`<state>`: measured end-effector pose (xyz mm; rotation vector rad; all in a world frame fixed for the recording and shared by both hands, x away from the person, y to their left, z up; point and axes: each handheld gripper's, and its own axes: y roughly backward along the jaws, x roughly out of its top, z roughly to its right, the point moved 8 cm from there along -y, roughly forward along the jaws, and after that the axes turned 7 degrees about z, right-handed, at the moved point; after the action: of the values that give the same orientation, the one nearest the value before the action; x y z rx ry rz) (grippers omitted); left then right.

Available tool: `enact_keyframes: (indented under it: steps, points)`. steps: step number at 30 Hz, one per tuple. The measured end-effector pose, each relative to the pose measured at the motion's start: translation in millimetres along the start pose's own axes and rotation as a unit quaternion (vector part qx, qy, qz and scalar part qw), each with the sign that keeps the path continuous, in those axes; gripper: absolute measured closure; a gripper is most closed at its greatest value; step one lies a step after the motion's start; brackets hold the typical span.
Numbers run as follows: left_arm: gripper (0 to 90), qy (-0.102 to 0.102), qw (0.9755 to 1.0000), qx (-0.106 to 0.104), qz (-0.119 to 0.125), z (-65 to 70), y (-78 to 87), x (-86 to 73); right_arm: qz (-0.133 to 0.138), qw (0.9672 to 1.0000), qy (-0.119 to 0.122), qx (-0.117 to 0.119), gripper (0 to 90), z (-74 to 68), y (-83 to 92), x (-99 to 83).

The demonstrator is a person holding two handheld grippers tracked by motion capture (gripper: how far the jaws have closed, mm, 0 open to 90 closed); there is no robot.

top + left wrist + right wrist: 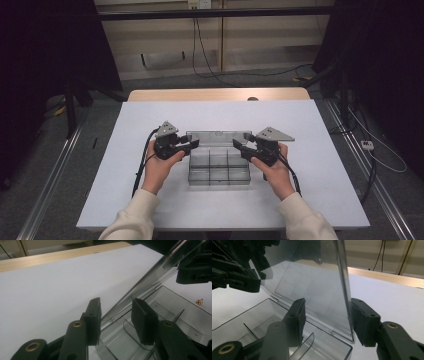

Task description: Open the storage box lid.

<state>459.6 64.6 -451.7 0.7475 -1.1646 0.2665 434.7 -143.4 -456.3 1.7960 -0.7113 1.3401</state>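
my left gripper (191,145) and right gripper (239,145) sit at either end of the clear plastic box (218,170) in the middle of the white table (150,200). its lid (218,136) stands raised. both pairs of jaws straddle a lid edge, part open, and i cannot tell whether the pads press on it.

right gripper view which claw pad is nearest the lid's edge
The pad at the view's right: the clear lid's edge runs just beside it, while the left pad stands clearly apart.
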Motion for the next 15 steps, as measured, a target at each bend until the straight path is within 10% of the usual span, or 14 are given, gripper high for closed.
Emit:
enact_keyframes:
  steps: [15]
  points:
    - [62.2, 0.008, 1.0000, -0.002, 0.006, -3.7, -5.6, 2.8, 0.000, 1.0000, -0.006, -0.006, 47.6, 3.3, -7.8, 1.7]
